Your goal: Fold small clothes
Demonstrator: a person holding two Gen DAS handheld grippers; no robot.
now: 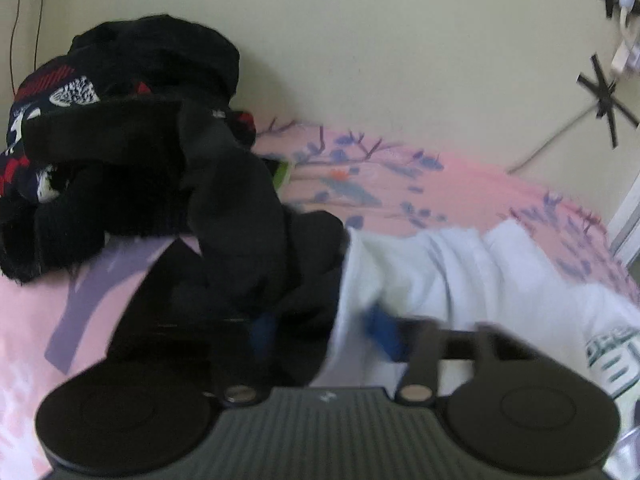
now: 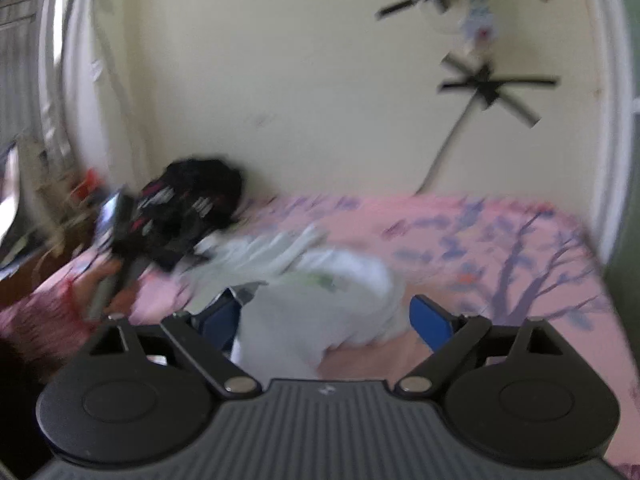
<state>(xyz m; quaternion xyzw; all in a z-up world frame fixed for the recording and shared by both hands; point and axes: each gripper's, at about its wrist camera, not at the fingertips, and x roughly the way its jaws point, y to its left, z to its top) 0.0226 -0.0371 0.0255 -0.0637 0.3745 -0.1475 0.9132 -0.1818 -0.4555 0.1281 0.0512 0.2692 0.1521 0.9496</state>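
In the left wrist view a limp black garment (image 1: 240, 216) hangs down from a pile of dark clothes (image 1: 120, 92) onto the pink bedsheet (image 1: 400, 184). My left gripper (image 1: 322, 330) has its jaws drawn narrow. Black cloth is bunched between its blue pads (image 1: 382, 332), and the blur hides the exact contact. A crumpled white garment (image 1: 460, 272) lies just to the right, with its edge against the right-hand pad. In the right wrist view my right gripper (image 2: 328, 318) stands open. The white garment (image 2: 320, 296) lies loose between its fingers, touching neither pad.
The bed runs along a cream wall (image 2: 280, 80) with black tape crosses (image 2: 490, 86) and a cable. The dark pile (image 2: 188, 208) sits at the bed's far left corner. A hand (image 2: 100, 276) in a red sleeve holds the other gripper beside it. Cluttered furniture stands left of the bed.
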